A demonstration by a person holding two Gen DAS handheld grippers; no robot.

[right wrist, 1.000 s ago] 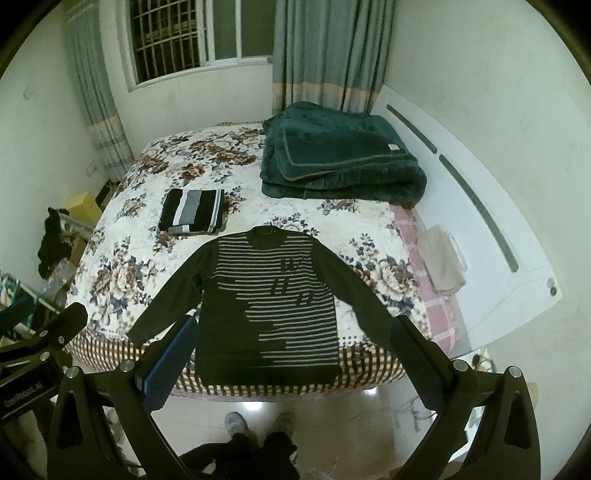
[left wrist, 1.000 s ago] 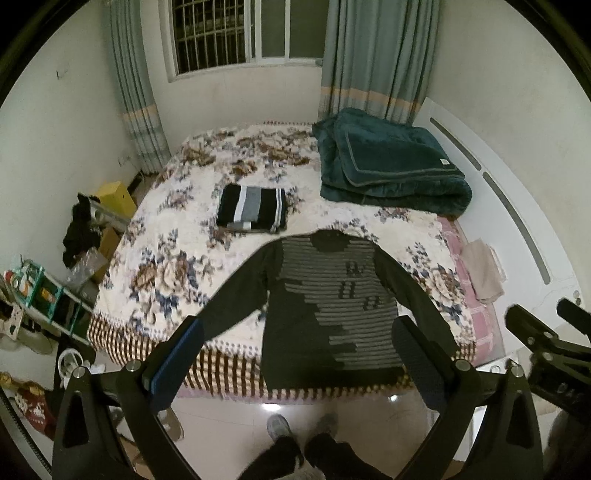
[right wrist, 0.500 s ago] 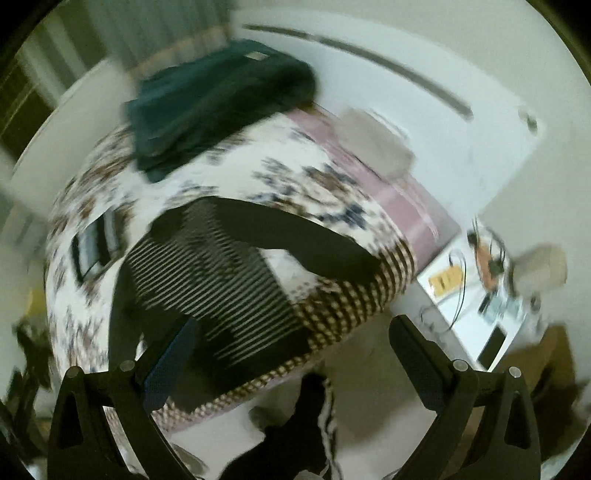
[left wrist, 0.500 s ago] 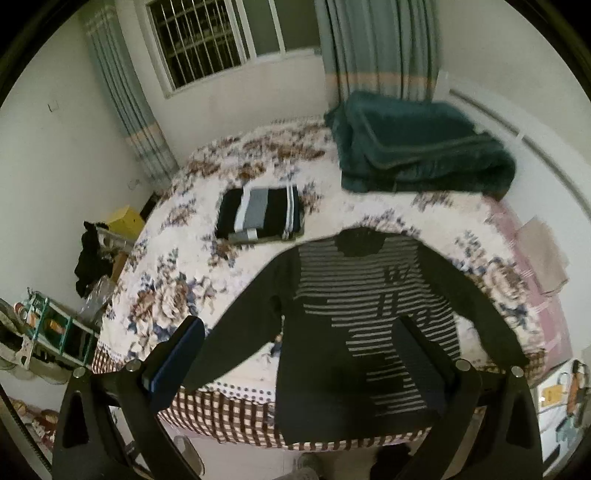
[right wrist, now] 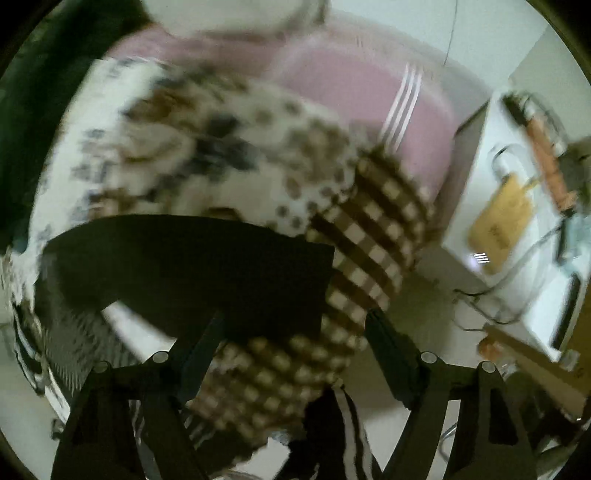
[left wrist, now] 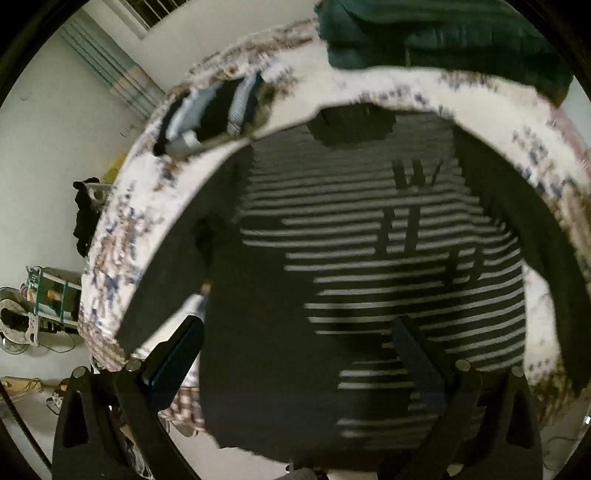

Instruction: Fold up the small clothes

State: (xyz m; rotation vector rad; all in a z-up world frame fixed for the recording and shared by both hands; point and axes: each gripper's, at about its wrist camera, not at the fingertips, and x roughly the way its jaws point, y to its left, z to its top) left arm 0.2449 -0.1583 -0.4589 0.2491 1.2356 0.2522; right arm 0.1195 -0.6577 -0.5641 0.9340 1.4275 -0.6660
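Both your tongs are wide open and holding nothing right now. The left tongs (left wrist: 295,354) hang over the lower body of the sweater (left wrist: 332,258), near the hem at the foot edge of the bed (left wrist: 122,236). One finger (left wrist: 177,354) sits out past the sweater's side, over its sleeve, and the other is over the striped front. The right tongs (right wrist: 291,347) point at the cuff end of the sweater's sleeve (right wrist: 192,266), which lies toward the foot corner of the bed, right where the checkered border hangs down.

What's changed: a second ago both cameras were way back and you could see the whole bed with the sweater spread flat. Now each has dropped in close and split up, left to the body and right to the sleeve end. The blur says you're moving fast. So I'd read this as setup over and the first fold about to start, probably bringing that sleeve in across the chest. Nothing's folded on this one yet.

Further out, there's a striped garment (left wrist: 210,110) already folded near the far left side of the bed, and a dark green blanket (left wrist: 443,33) piled at the head end. Off the bed's right side there's a white table (right wrist: 517,206) with cables and a yellow card on it, so watch your swing there.
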